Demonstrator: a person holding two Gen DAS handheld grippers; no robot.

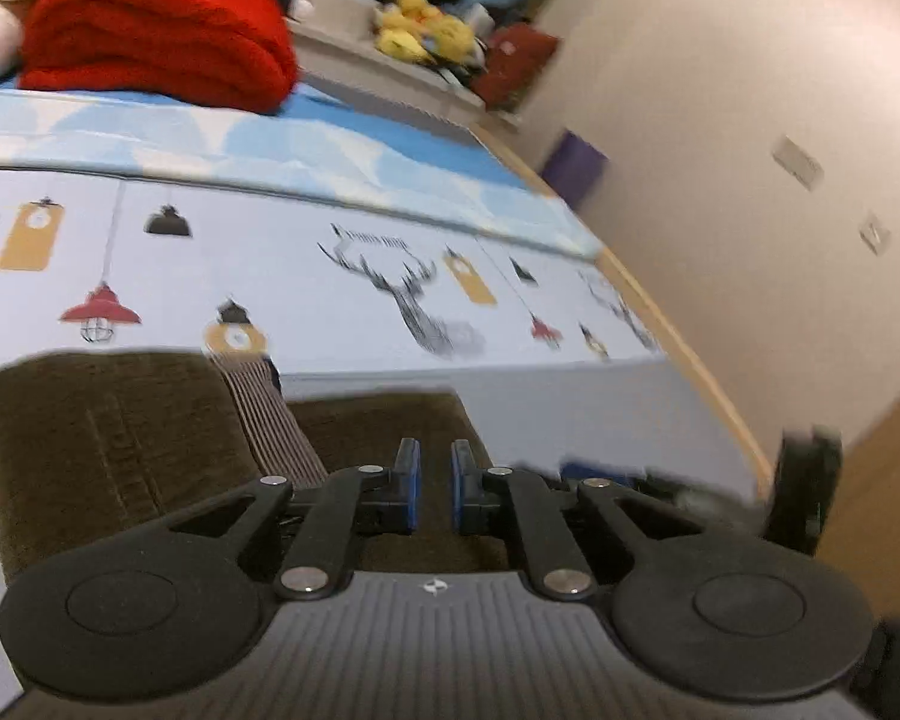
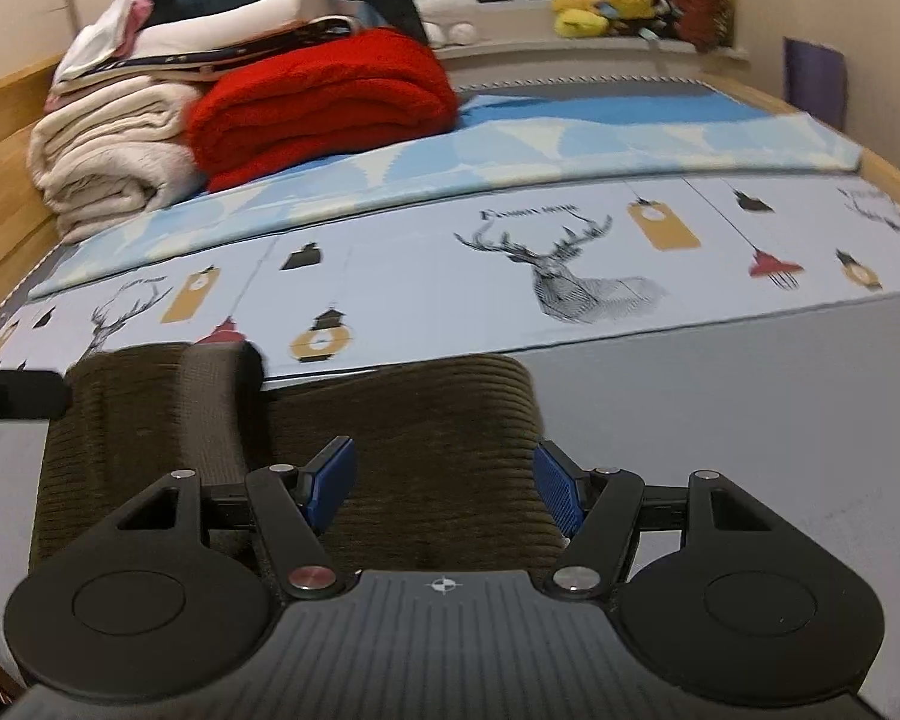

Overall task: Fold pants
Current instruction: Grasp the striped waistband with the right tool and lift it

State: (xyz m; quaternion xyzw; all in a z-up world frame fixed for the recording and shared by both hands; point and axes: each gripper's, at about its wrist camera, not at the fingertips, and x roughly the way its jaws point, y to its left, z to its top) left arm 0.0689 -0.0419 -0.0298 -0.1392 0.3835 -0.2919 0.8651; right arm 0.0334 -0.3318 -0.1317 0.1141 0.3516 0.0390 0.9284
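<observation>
Brown corduroy pants (image 2: 402, 420) lie on the bed, near its front edge, on the plain grey part of the sheet (image 2: 750, 420). They look already doubled into a compact block, with a ribbed cuff or waistband (image 2: 213, 408) showing on the block's far left side, toward the sheet's printed deer-and-lantern band.

Right gripper (image 2: 444, 483): jaws spread wide, one blue pad to each side of the folded fabric's near right portion. Pads do not appear to press on the cloth; the right pad sits at the block's right edge. Judged to be poised to steady or pinch that edge.

Left gripper (image 1: 435, 486): jaws narrow, a slim gap between the blue pads, nothing visible between them. It hangs above the pants (image 1: 120, 450), view tilted and motion-blurred. Empty, so probably repositioning for another grab or smoothing pass.

Far end of the bed: folded red blanket (image 2: 324, 102) beside a stack of cream blankets (image 2: 108, 144), more folded linen on top. Yellow plush toys (image 2: 600, 3) on the sill beyond. All well apart from the work area, which leaves the near sheet free for folding.

Judgement: fold is well along; one more fold or a tidy-up likely remains.
</observation>
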